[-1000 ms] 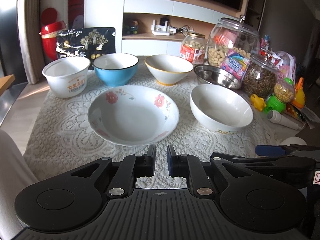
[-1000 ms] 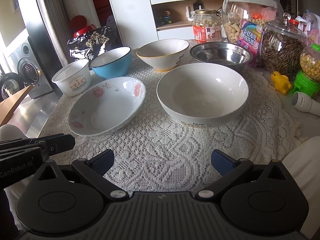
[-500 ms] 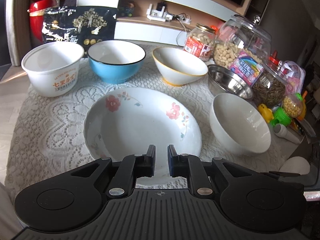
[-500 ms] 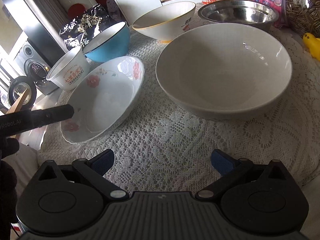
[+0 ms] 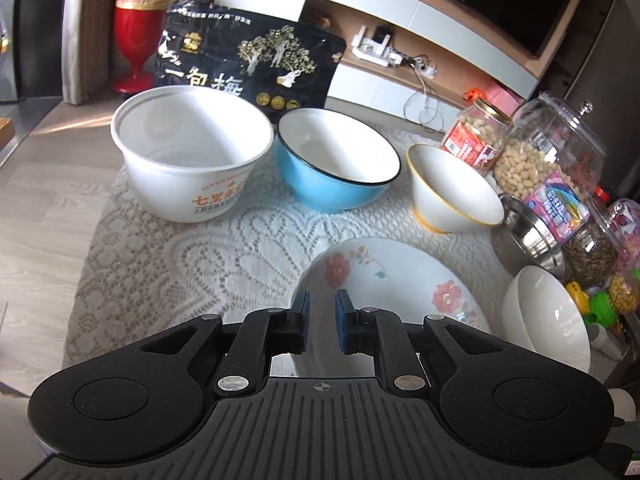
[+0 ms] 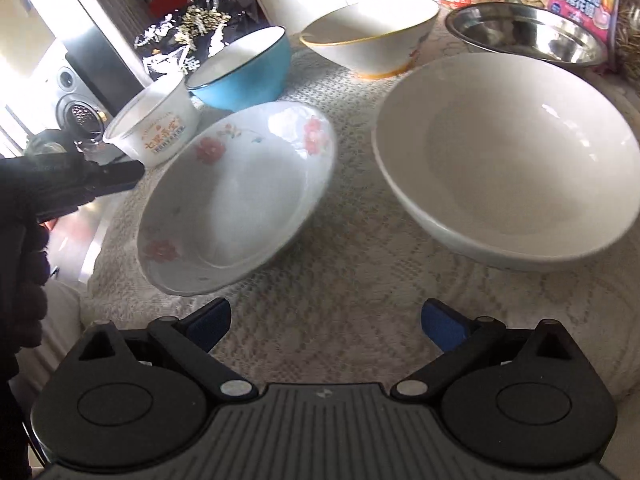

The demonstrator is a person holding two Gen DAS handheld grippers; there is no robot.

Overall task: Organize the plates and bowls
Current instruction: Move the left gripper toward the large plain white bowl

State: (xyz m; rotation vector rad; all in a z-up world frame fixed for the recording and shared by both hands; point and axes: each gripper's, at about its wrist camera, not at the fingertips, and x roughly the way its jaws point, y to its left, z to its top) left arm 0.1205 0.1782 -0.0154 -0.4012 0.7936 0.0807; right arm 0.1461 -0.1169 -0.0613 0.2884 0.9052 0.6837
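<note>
A floral plate (image 5: 400, 280) (image 6: 240, 192) lies on the lace cloth. My left gripper (image 5: 320, 320) hangs over its left rim, jaws nearly shut with a narrow gap, holding nothing. Ahead of it stand a white printed bowl (image 5: 188, 160), a blue bowl (image 5: 336, 168) and a gold-rimmed bowl (image 5: 452, 196). A large white bowl (image 6: 508, 160) (image 5: 544, 320) sits right of the plate. My right gripper (image 6: 326, 324) is open and empty over the cloth, just short of the plate and the large bowl. The left gripper's tip (image 6: 116, 172) shows at the left.
A steel bowl (image 6: 524, 36) stands behind the large white bowl. Snack jars (image 5: 548, 152) and small toys (image 5: 600, 304) crowd the right edge. A black snack bag (image 5: 248, 68) leans behind the bowls. The table's left edge drops to the floor (image 5: 36, 200).
My left gripper has swung left and forward, from over the plate's middle to its left rim. My right gripper has moved closer to the plate and large bowl. Neither gripper's opening changed.
</note>
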